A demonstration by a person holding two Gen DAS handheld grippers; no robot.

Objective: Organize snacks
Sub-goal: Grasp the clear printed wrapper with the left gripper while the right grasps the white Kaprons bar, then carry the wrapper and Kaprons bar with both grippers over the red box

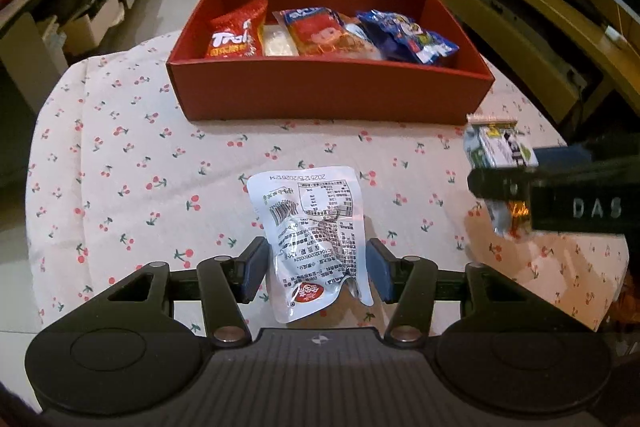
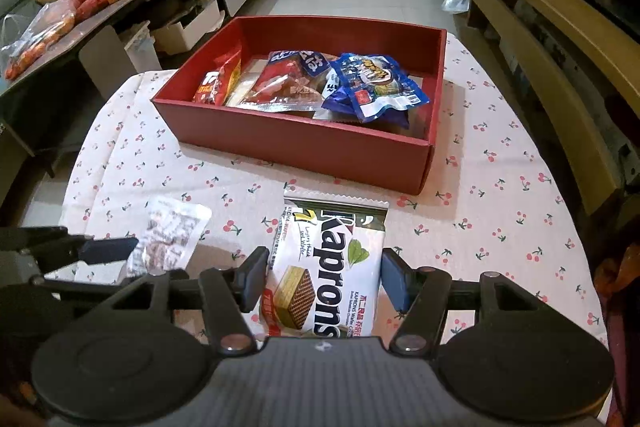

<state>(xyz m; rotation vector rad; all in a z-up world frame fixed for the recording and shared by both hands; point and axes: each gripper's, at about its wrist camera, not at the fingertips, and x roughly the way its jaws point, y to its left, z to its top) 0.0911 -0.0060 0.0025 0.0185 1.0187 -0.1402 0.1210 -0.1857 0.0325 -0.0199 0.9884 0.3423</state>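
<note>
A red box (image 1: 332, 95) (image 2: 296, 143) stands on the cherry-print tablecloth and holds several snack packs, among them a red Troli bag (image 1: 236, 35) and a blue pack (image 2: 372, 83). My left gripper (image 1: 316, 267) is shut on a silver-white pouch (image 1: 312, 227), which also shows in the right wrist view (image 2: 168, 235). My right gripper (image 2: 322, 277) is shut on a white Kaprons wafer pack (image 2: 328, 267), lifted above the cloth; the left wrist view shows it edge-on (image 1: 500, 155). Both grippers are in front of the box.
A low table (image 2: 96, 23) with cartons and bags of food stands to the left. A long wooden bench and TV stand (image 2: 540, 27) run along the right. Tiled floor lies beyond the box.
</note>
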